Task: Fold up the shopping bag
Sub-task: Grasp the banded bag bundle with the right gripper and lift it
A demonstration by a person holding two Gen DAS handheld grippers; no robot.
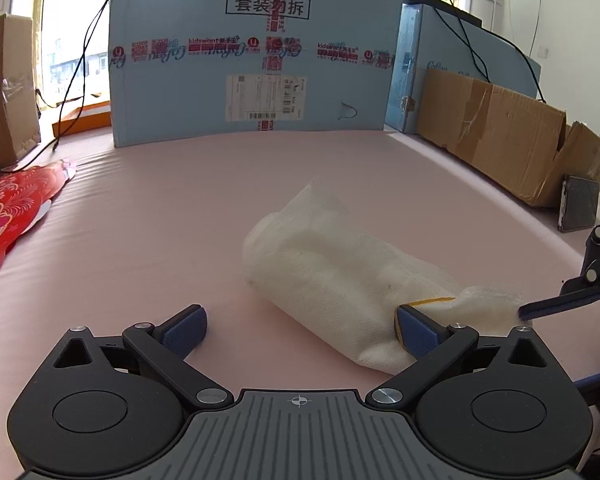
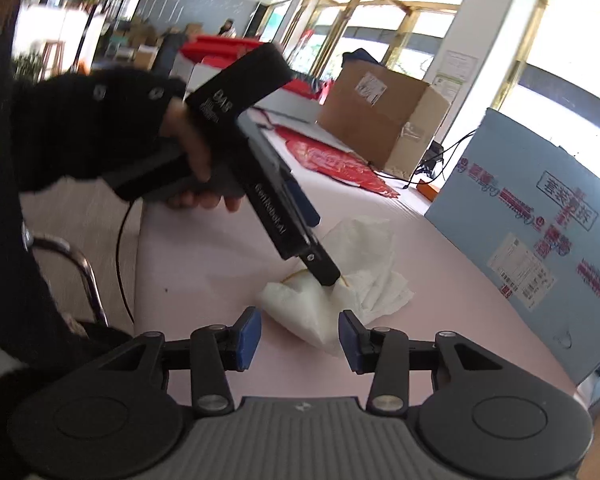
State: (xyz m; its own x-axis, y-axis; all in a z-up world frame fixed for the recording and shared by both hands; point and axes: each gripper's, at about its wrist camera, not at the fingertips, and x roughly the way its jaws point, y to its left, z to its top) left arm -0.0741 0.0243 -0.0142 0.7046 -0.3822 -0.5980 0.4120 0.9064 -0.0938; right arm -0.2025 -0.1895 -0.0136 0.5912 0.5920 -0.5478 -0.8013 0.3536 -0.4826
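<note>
Nearest to us in the left wrist view, our left gripper (image 1: 300,330) stands wide apart, its right blue pad touching the near end of the white shopping bag (image 1: 336,276) while its left pad sits over bare pink table cover (image 1: 148,216); it grips nothing. Our right gripper (image 2: 299,338) is likewise spread wide, the crumpled bag (image 2: 340,280) lying just beyond its pads with one corner reaching in between them, untouched as far as we can tell. From the right wrist view we see our left hand (image 2: 196,160), in a dark sleeve, wrapped round the handle of its tool, which slants down from the upper left so that a finger tip presses on the bag near a yellow trim. Farther off, a red patterned bag (image 1: 8,216) lies at the far left of the cover, a brown carton (image 1: 512,136) along the right edge, and a pale blue box (image 1: 256,56) stands upright at the far end.
</note>
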